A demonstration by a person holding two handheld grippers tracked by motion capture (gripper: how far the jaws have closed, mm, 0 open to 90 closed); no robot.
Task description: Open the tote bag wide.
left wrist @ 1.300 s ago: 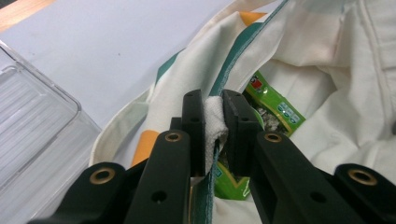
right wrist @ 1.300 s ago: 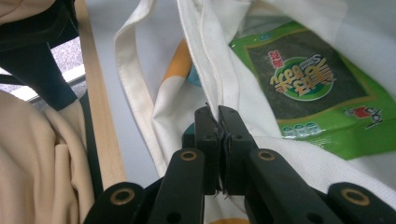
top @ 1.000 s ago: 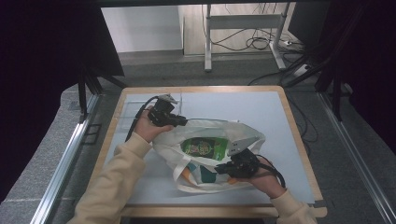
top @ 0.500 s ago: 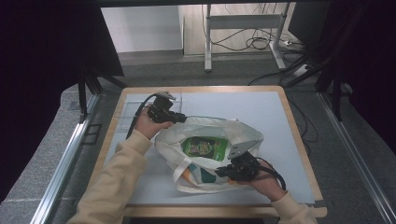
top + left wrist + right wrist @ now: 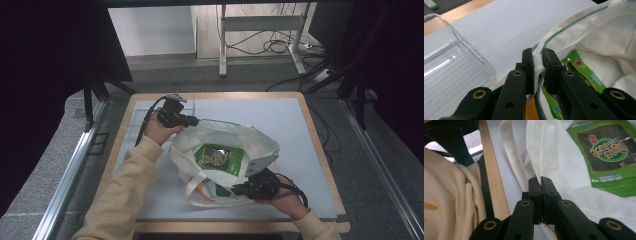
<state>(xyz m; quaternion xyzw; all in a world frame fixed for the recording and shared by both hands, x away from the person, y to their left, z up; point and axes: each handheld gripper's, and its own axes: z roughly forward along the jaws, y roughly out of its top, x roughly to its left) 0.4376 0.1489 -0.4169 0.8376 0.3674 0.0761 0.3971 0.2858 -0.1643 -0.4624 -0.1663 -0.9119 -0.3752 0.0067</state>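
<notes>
A white bag point(image 5: 225, 160) lies on the table point(image 5: 300, 125), a green packet point(image 5: 220, 157) inside it. Its rim is pinched by the left gripper point(image 5: 538, 67) and the right gripper point(image 5: 541, 192). A clear tray point(image 5: 451, 67) is seen beside the bag in the left gripper view.

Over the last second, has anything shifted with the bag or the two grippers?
Hardly anything. The left gripper still pinches the far rim of the white bag, the right gripper still pinches the near rim, and the mouth stays held open. The green packet lies inside as before. Both hands have barely moved.
</notes>
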